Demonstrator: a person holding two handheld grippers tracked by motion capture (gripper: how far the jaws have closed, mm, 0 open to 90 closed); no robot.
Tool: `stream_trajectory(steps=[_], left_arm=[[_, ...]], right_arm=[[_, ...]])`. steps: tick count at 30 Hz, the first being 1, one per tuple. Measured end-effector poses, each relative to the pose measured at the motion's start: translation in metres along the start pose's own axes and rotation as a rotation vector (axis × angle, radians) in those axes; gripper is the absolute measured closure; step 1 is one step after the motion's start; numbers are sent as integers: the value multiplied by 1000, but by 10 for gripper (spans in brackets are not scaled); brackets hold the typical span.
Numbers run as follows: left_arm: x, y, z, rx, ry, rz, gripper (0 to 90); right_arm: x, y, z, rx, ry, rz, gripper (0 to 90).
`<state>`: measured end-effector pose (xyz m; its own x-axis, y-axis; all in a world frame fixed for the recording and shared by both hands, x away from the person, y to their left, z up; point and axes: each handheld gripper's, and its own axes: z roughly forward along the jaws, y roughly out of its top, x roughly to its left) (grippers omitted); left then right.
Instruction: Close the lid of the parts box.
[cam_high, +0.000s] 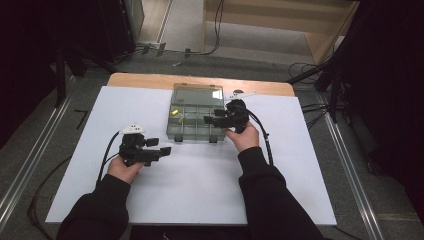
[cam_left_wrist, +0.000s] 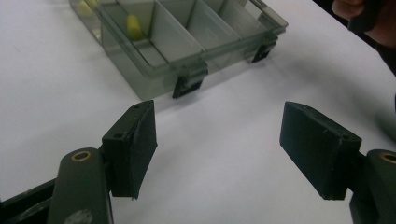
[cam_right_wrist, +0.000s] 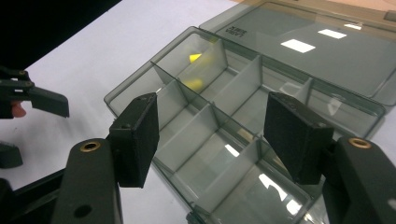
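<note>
A: High view first: where is the box (cam_high: 196, 116)?
B: It lies on the white sheet (cam_high: 190, 185) at the far middle of the table (cam_high: 150, 80), lid swung open to the far side. It is smoky clear plastic, split into compartments.

A: Anything inside?
B: A yellow piece (cam_high: 175, 112) sits in a far-left compartment. Two black latches (cam_left_wrist: 189, 86) hang off the near wall.

A: And the right gripper (cam_high: 214, 118)?
B: It hovers over the box's right side, jaws pointing left and spread apart, gripping nothing. In the right gripper view the compartments lie between and below its pads (cam_right_wrist: 140, 140).

A: The left gripper (cam_high: 159, 148)?
B: Near left of the box, apart from it, over bare sheet. Its jaws also stand wide and hold nothing.
</note>
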<state>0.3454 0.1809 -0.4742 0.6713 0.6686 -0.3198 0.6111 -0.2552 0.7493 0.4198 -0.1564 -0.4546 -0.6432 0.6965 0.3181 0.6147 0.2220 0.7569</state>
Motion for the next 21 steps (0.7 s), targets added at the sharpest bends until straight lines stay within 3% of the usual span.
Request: stream_trajectory(steps=[5, 10, 21], left_arm=[[3, 17, 4, -34, 8, -17, 271], [8, 30, 9, -36, 16, -23, 270], [12, 59, 23, -1, 53, 13, 270]], right_arm=[[-5, -1, -3, 1, -8, 1, 342], [-10, -1, -7, -3, -14, 11, 343], [-26, 2, -13, -15, -52, 27, 320]])
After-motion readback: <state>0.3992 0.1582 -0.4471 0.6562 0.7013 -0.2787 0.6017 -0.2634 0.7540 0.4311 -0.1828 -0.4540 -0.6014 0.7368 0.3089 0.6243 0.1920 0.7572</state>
